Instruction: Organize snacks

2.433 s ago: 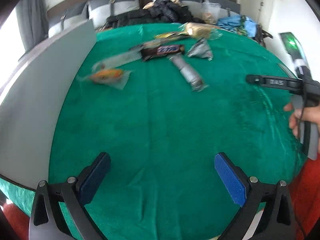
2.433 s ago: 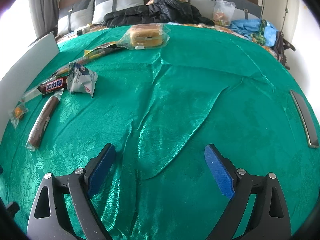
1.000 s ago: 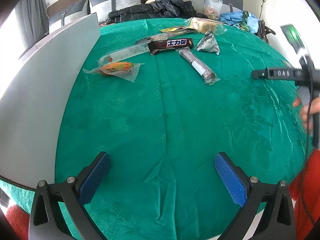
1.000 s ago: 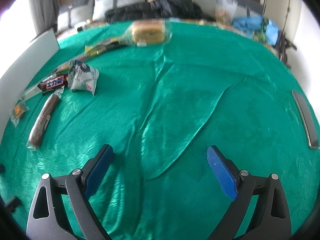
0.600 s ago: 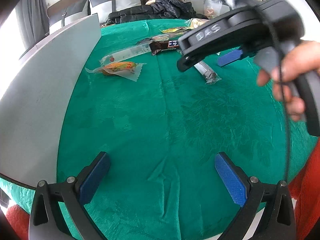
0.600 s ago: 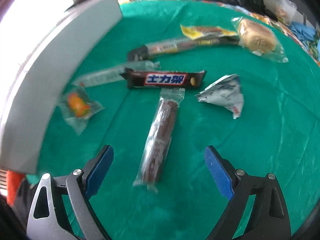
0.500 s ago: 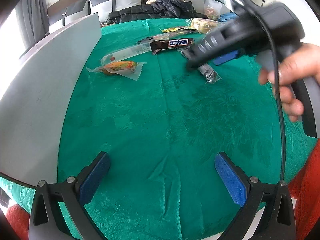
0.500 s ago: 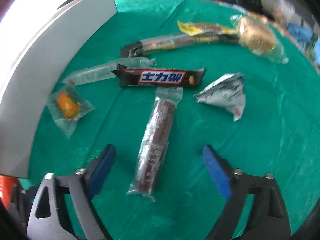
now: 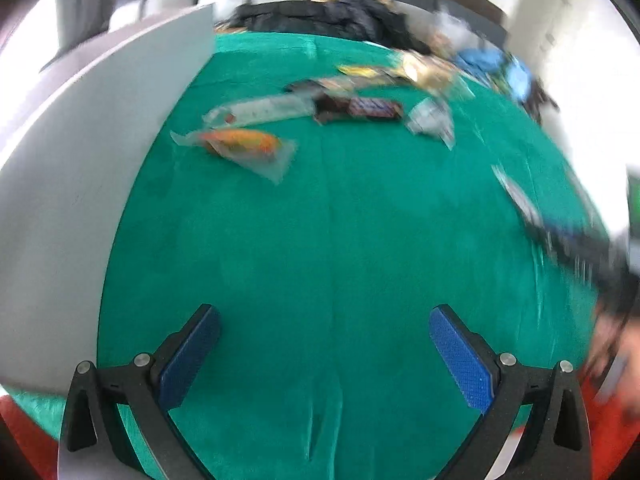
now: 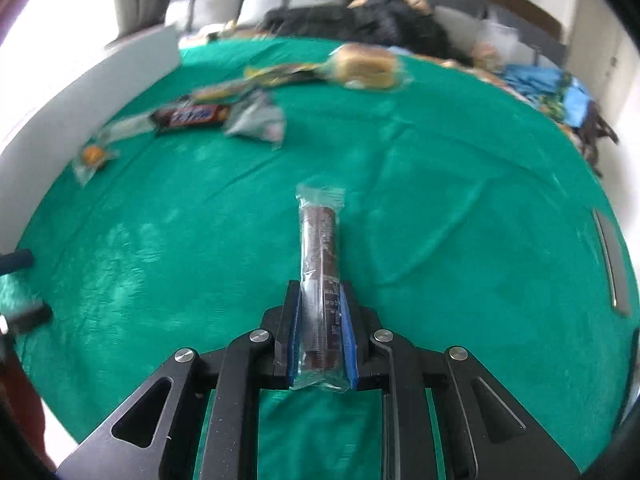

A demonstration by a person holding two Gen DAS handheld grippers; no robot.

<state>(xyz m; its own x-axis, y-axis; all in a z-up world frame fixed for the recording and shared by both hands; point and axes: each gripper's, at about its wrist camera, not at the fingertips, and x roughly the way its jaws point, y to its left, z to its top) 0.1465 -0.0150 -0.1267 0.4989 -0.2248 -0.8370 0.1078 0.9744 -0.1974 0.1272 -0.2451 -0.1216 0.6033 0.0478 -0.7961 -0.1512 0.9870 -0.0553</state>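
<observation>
My right gripper is shut on a long brown snack stick in a clear wrapper, which sticks out forward above the green tablecloth. Left behind at the far left lie a dark chocolate bar, a grey foil packet, an orange snack in clear wrap and a wrapped bun. My left gripper is open over bare cloth, with nothing between its blue pads. From the left wrist the orange snack, the chocolate bar and the foil packet lie far ahead.
A grey upright board borders the table's left side. A sofa with dark clothing and blue bags lies beyond the far edge. A grey strip lies at the cloth's right edge. The right hand with its gripper is blurred.
My right gripper swung over the snacks, closed on the brown snack stick and carried it away to the right of the pile. The left gripper stayed open and shifted slightly.
</observation>
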